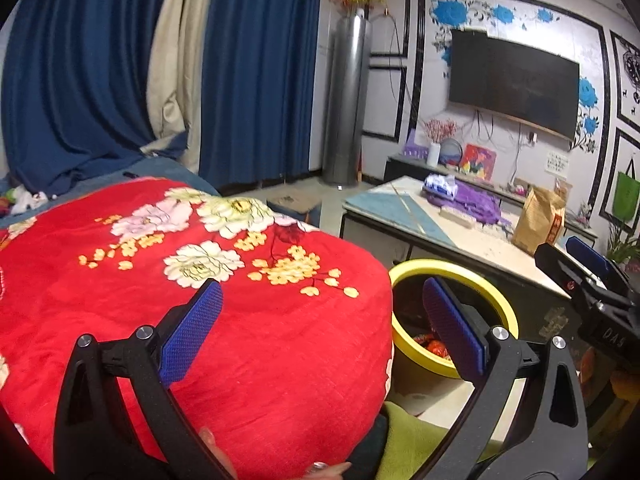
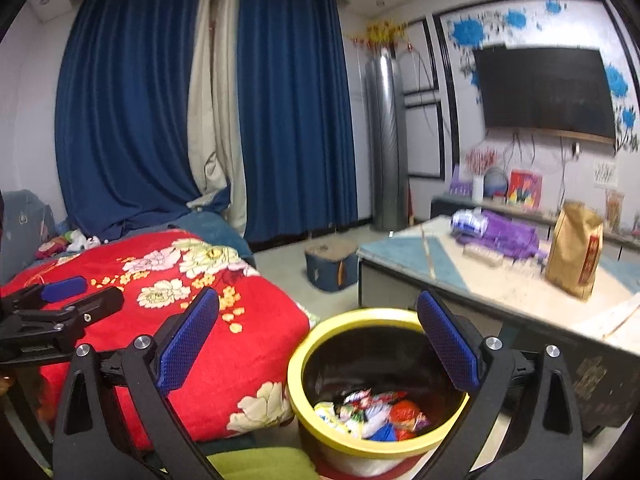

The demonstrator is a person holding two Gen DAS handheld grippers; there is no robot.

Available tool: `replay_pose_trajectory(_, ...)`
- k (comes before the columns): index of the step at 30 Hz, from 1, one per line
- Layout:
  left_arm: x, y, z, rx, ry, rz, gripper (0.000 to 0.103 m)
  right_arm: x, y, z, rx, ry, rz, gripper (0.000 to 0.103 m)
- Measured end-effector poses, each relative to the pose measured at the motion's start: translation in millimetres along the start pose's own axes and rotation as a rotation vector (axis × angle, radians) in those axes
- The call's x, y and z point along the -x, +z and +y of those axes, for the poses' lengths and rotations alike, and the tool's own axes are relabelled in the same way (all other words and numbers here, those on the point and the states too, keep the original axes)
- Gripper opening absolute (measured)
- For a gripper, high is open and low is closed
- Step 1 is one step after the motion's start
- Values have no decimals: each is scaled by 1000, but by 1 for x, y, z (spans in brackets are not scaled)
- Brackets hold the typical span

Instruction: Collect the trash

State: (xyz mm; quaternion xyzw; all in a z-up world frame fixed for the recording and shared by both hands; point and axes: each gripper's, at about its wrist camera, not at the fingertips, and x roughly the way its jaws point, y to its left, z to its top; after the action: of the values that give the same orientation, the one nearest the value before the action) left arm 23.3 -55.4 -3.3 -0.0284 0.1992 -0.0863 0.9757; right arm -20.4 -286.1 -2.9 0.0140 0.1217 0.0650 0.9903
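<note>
While the red flowered blanket (image 2: 168, 320) is bulging soft and fuzzy over the bed on the left, the left gripper (image 1: 320, 336) is hovering above its rounded edge, its two blue ribbed pads (image 1: 192, 332) standing wide apart with nothing between them. Just beside the blanket, on the floor, the bin (image 2: 320, 344) is sitting upright: a round tub with a thick yellow rim and a dark inside. The trash (image 2: 372, 412) is lying at its bottom, a crumpled heap of shiny wrappers in red, white, green and blue. The right gripper (image 2: 320, 344) is hanging right over the bin's mouth, pointing forward and slightly down, its black arms spreading and its blue pads also parted and empty. Farther right, the low table (image 2: 400, 256) is showing a flat pale and blue top, and on it a brown paper bag (image 2: 574, 252) is standing upright near a rumpled purple bag (image 2: 508, 236).
</note>
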Motion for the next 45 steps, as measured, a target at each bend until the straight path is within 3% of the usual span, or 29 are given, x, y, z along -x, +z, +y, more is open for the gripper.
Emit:
replay_pose_trajectory(7,10,-3,5,17,9,-53,92,9,-9,9,16,-37,-88,97)
replay_pose_trajectory(14,5,-7,8,28,11,-39,92,-4,-20,12,23,-46,-39,97)
replay_pose_trajectory(45,6,-8,5,21,11,-43,92,-7,-23,12,8,-45,-31,97)
